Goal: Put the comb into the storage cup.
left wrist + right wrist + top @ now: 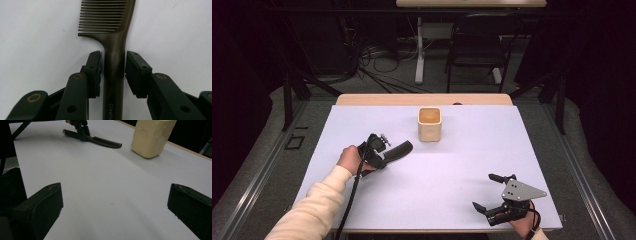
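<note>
Comb [113, 47] is light, stiff and slick; hold its handle. Your left tongs [113, 67] sit around it, barely squeezing yet. Your right tongs [494, 192] are open.

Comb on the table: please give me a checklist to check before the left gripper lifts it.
1. Comb handle lies between the left gripper jaws: ok.
2. Pads pressing the handle on both sides: not ok, a slim gap shows at each side.
3. Comb lies flat on the table: ok.
4. Wooden cup stands upright, apart from the comb: ok.
5. Right gripper open, far from the comb: ok.
</note>
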`<state>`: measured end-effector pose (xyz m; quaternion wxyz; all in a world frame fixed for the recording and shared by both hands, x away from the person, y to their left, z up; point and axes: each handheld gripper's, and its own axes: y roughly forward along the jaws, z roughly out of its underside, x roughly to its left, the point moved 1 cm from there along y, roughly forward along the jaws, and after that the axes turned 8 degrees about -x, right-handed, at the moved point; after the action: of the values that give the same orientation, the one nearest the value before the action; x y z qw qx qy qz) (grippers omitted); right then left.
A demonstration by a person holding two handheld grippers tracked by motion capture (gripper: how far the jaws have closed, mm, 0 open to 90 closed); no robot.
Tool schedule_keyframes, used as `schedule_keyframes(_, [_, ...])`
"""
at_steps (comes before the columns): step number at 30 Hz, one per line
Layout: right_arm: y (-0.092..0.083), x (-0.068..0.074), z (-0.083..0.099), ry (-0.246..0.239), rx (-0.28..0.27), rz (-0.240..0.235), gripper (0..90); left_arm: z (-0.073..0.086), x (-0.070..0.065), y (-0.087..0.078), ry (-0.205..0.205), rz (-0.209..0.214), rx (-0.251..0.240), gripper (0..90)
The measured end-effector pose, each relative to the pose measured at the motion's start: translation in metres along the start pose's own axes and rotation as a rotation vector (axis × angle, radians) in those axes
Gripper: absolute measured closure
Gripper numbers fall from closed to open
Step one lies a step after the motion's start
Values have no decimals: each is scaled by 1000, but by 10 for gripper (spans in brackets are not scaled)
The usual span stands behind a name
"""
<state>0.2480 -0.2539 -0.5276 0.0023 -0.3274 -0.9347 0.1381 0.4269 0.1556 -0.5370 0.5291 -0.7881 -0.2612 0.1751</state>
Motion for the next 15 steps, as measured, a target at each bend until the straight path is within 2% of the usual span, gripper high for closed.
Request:
schedule_keyframes(5, [1,0,0,0,7,-4,0,-1,0,0,0,10,10,715])
schedule_keyframes(12, [1,0,1,6,11,-5,0,-1,-1,-1,-2,12,17,723])
schedule_keyframes(15, [1,0,1,1,10,-4,0,1,-1,-4,-6,16,0,724])
